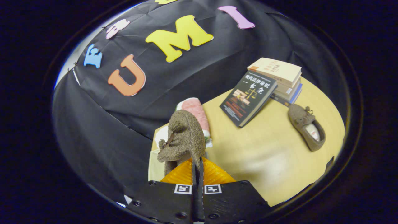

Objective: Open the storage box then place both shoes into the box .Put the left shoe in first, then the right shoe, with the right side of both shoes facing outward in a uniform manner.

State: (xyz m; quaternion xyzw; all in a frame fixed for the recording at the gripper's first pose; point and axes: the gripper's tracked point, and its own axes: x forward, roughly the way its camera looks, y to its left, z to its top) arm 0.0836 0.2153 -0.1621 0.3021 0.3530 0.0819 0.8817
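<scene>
A black cloth wall (102, 137) is seen behind and beside a pale wooden surface (273, 155), which is tilted in the gripper view. A soft glare patch is seen on the bare wood ahead of the jaws.

At the far side of the surface, a stack of books (284, 79) is laid flat, and a dark-covered book (247, 98) is leaned against it, its lower edge resting on the wood. White characters and a scales emblem are printed on its cover; the writing is not reproduced here. Just beside the stack, a brown fuzzy shoe (306, 126) is lying on the surface, its opening turned upward and a pale lining shown inside.

A second brown fuzzy shoe, the held shoe (183, 138), is lifted just ahead of the orange fingers (211, 175), toe raised, with a small tie visible at its side. The gripper (197, 168) is closed almost fully, and the thin edge of the held shoe is pinched between the jaws. Behind it, a pink and white rolled cloth (196, 113) is seen near the wall. A pale container edge (154, 165) is partly shown beneath the held shoe; whether it is the storage box cannot be told.

Two small square markers (197, 189) are fixed on the gripper's black body.
</scene>
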